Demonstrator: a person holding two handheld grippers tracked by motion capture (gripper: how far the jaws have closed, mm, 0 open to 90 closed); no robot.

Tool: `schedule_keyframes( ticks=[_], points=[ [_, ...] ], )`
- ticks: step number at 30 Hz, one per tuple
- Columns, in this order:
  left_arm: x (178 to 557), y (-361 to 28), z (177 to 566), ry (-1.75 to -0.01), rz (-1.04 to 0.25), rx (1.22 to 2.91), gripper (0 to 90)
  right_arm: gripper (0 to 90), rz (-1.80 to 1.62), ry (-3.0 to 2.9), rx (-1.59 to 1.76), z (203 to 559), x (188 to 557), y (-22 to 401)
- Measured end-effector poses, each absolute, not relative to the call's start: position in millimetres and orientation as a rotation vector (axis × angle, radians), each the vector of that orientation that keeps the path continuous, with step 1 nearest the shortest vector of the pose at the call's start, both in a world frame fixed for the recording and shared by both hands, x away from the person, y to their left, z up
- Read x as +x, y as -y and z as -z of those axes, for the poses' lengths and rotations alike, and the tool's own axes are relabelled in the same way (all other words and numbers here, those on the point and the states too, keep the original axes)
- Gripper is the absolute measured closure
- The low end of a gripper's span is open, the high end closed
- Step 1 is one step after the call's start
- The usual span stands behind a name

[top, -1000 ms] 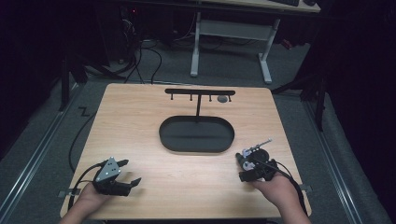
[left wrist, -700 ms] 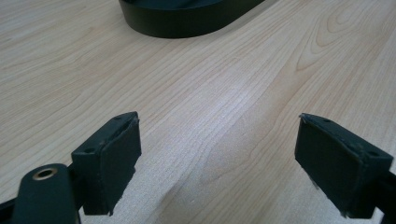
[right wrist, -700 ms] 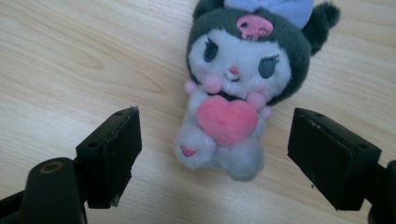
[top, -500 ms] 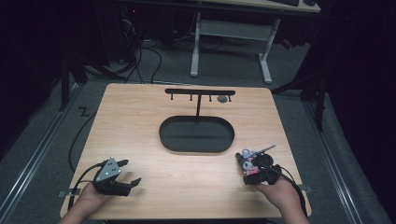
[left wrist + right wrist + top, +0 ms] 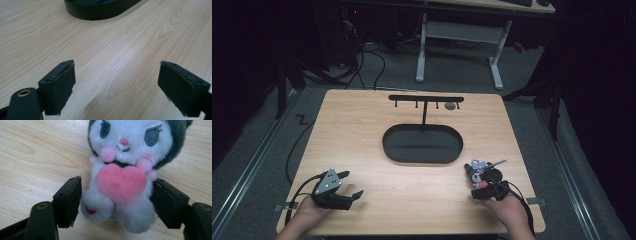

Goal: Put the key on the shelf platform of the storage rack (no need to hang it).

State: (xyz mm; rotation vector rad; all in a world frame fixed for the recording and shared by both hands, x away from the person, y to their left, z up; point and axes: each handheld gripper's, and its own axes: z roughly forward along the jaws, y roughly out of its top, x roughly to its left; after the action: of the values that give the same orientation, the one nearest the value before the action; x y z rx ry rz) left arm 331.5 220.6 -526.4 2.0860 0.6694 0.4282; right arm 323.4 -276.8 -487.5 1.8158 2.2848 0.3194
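Observation:
A small white and grey plush toy (image 5: 122, 170) with a pink heart lies on the wooden table (image 5: 362, 125), with a metal key ring (image 5: 499, 162) at its far end. My right gripper (image 5: 116, 202) has it between its jaws. They have just been closing, and both pads now touch the toy's lower body. In the high view the right gripper (image 5: 481, 179) sits at the table's front right, with the plush toy (image 5: 474, 167) ahead of the hand. My left gripper (image 5: 354, 183) rests at the front left, open and holding nothing (image 5: 117, 85).
A black oval base (image 5: 422, 145) with a T-shaped hook rack (image 5: 425, 98) stands mid-table, a small grey round thing (image 5: 450, 106) hanging from one hook. The base's edge (image 5: 100, 10) lies ahead of the left gripper. A white desk frame (image 5: 462, 35) stands beyond the table.
My right hand has come down and slightly nearer the table's front edge, settling the gripper around the plush toy. The left hand and gripper have stayed put.

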Motion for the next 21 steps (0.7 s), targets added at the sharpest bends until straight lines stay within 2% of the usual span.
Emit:
schedule_keyframes(
  ticks=[9,15,21],
  points=[
    [331.5,-220.4,526.4,-0.673,-0.430,2.088,15.4,36.4,-0.326,-2.273,1.820,490.0,318.7,281.4],
    [331.4,-219.9,526.4,-0.676,-0.436,2.092,15.4,45.1,-0.332,-2.269,1.803,487.7,317.1,280.8],
    [331.2,-219.8,526.5,-0.676,-0.441,2.091,15.4,47.7,-0.328,-2.276,1.768,485.8,316.4,281.5]
  ],
)
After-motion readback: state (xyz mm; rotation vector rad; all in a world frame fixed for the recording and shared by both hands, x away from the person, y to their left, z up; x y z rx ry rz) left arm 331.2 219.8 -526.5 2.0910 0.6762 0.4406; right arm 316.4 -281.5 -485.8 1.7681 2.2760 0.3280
